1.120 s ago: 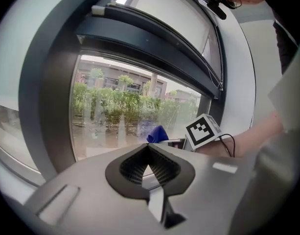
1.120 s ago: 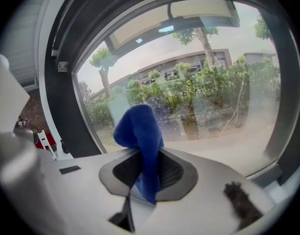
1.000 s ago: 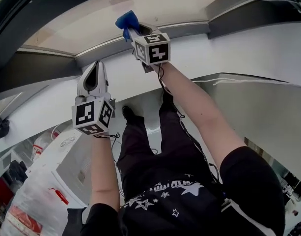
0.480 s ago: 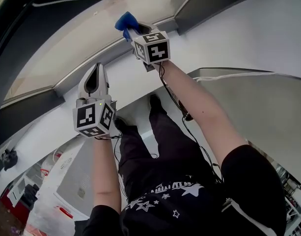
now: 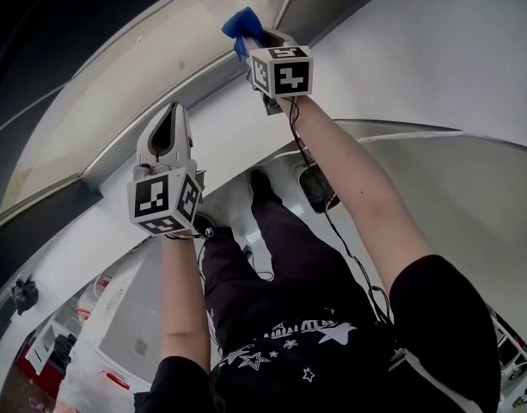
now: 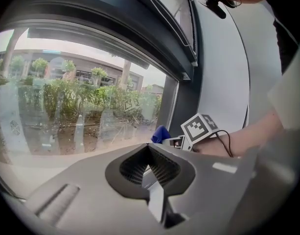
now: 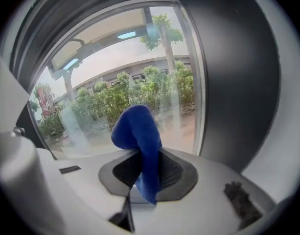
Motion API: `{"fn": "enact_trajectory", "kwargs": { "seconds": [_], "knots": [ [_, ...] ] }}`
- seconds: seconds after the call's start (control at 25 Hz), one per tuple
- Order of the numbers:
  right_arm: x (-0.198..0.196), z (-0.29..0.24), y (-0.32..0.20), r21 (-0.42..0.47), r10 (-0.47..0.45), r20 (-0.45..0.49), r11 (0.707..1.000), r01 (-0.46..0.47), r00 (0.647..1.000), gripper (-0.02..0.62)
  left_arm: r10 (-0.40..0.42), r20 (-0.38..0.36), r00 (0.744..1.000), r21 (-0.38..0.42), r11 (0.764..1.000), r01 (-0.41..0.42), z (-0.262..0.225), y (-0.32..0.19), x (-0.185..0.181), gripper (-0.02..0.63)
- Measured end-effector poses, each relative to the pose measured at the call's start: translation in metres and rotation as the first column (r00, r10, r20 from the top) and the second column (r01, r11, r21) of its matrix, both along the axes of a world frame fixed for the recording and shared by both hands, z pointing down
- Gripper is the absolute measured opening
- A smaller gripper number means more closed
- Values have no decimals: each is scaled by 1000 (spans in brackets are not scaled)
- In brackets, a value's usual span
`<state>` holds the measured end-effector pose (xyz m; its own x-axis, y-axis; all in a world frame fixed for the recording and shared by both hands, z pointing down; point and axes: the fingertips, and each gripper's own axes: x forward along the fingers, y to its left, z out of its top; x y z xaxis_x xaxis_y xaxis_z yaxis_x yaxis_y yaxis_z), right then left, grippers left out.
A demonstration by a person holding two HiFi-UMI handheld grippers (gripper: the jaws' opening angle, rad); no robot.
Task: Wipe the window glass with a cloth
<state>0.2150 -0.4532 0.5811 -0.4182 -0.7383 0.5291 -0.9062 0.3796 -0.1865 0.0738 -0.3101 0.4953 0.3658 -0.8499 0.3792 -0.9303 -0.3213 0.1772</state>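
Cloth: crumpled blue fabric cloth [image 7: 139, 131], clamped between the right gripper's [image 7: 146, 175] jaws, near the pane's right edge.
Axis: lengthwise along the jaws, bunched end toward the pane.
Surface: clear window glass [image 7: 115, 77], dark frame [image 7: 238, 82], white wall [image 5: 435, 50].
Left gripper [image 6: 149, 166]: jaws together, empty.

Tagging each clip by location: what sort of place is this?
Likely indoors at a ground-level window: a large glass pane in a dark frame, a white wall below, shrubs and a building outside.
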Motion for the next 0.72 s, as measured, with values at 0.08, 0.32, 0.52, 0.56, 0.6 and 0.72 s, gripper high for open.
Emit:
{"fn": "enact_trajectory", "kwargs": {
  "seconds": [0.08, 0.32, 0.52, 0.56, 0.6, 0.72],
  "knots": [
    [17, -1, -5, 2, 31, -7, 1000, -31, 999, 74, 16, 20, 1000, 8, 1000, -16, 0, -6, 10, 8],
    [55, -3, -10, 10, 105, -18, 994, -105, 994, 74, 46, 9, 999, 11, 999, -46, 0, -13, 30, 8],
    [59, 1, -4, 13, 98, -39, 995, -98, 994, 74, 26, -3, 1000, 11, 1000, -26, 5, -5, 27, 8],
    [56, 2, -1, 10, 90, -41, 996, -89, 995, 74, 15, -5, 1000, 9, 1000, -15, 6, 0, 24, 8],
    [53, 4, 6, 4, 85, -40, 996, -84, 996, 74, 9, -6, 1000, 5, 1000, -9, 7, 5, 20, 8],
    [39, 6, 25, -8, 61, -40, 998, -62, 997, 74, 0, -13, 1000, 8, 1000, 0, 7, 14, 7, 8]
  ]
}}
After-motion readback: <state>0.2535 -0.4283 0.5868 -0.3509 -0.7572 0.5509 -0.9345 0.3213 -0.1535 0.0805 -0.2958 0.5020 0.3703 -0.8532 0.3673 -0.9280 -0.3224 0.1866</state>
